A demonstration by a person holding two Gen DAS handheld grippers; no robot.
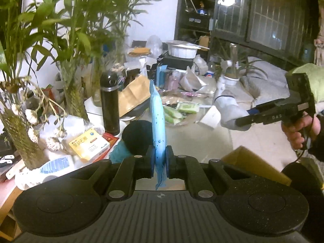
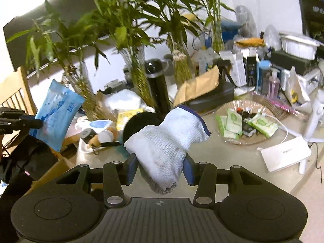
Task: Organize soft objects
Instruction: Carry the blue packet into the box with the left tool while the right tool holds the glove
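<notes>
Blue soft pack [image 1: 158,121] and white knit glove [image 2: 168,141], both held up over the cluttered table [image 1: 212,139].
Your left gripper [image 1: 160,163] pinches the pack edge-on; to the right, your right gripper [image 2: 161,170] clamps the glove, black ball [image 2: 141,123] beyond.

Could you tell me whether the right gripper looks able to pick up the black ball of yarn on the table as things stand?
Probably not: the right gripper is shut on a white glove, so its jaws are occupied, and the black yarn ball lies behind that glove.
</notes>
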